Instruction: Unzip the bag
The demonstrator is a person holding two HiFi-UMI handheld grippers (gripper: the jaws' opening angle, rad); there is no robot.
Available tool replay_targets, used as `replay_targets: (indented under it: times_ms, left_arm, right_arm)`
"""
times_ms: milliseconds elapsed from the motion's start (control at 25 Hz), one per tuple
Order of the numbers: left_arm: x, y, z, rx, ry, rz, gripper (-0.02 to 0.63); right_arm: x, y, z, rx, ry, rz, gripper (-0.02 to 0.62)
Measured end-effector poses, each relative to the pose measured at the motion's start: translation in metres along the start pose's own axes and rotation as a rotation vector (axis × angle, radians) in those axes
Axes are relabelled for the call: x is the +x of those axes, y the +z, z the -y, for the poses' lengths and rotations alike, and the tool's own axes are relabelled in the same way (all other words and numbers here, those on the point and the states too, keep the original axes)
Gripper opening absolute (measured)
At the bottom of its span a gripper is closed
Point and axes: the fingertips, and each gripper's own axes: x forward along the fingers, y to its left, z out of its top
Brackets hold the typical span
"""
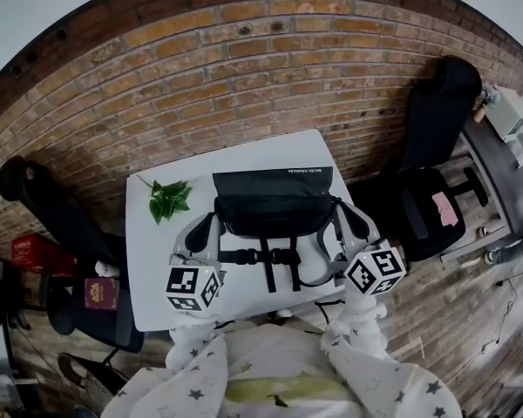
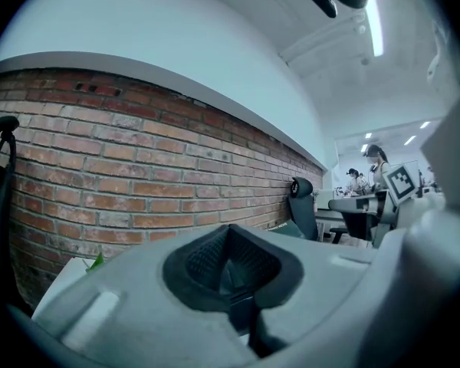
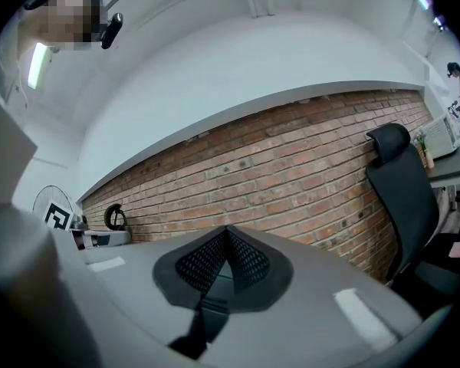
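Table [image 1: 148, 259] white, far edge toward brick wall [image 1: 244, 68], bare surface left of the bag around a green leaf sprig [image 1: 168, 198], black chair [image 1: 423, 207] close at its right. Black bag [image 1: 273, 203] lies mid-table, buckled straps trailing to the near edge. Left gripper [image 1: 202, 226] and right gripper [image 1: 347, 216] flank it, aimed level at the wall, each with jaws pressed together on nothing

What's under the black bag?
The black bag rests on the white table, its straps lying in front. Whatever lies directly beneath the bag is covered.
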Motion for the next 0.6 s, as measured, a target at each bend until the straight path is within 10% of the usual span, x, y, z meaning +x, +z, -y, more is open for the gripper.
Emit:
replay_targets:
  times_ms: [600]
  left_arm:
    - [-0.0007,0.0118,-0.0109,0.004,0.025,0.025,-0.003]
  right_arm:
    - [-0.0017,0.0059,0.0034,0.023,-0.011,0.043,0.008]
